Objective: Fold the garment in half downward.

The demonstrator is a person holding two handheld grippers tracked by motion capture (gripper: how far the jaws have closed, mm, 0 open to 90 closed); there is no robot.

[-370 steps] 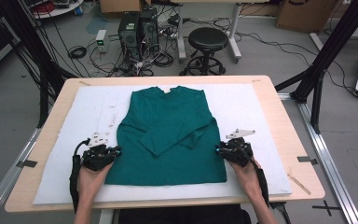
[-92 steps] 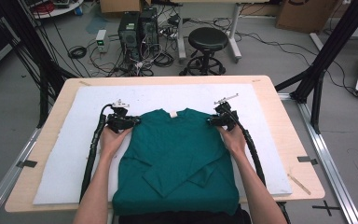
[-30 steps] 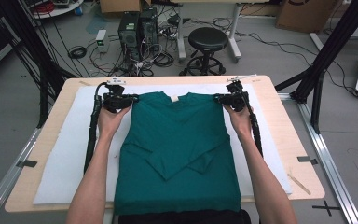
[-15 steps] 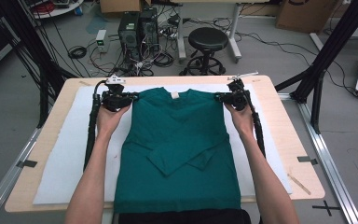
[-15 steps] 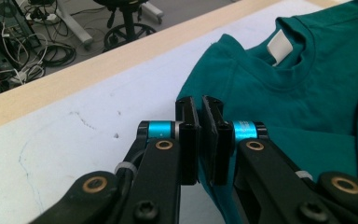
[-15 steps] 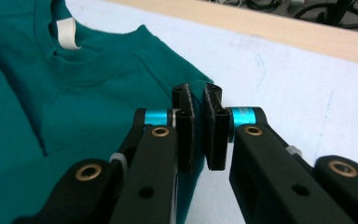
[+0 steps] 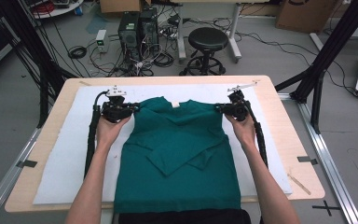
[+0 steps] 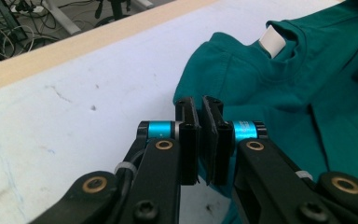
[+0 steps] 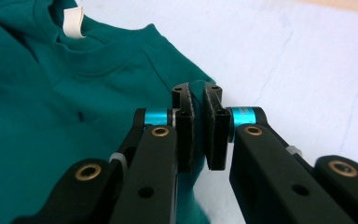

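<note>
A dark green long-sleeved shirt lies face up on the white mat, both sleeves folded across its chest. Its hem hangs over the table's near edge. A white label shows inside the collar. My left gripper is shut on the shirt's left shoulder, seen as the shoulder just past the closed left gripper. My right gripper is shut on the other shoulder, where green cloth is pinched at the tips of the right gripper. Both arms reach along the shirt's sides.
The mat covers most of the wooden table. Beyond the far edge stand a black stool, computer towers and loose cables on the floor. Black frame legs rise at the right.
From the hem at the near edge, both grippers went to the shoulders and drew the shirt far up the mat. In the last half second the shoulders came slightly back toward the person.
</note>
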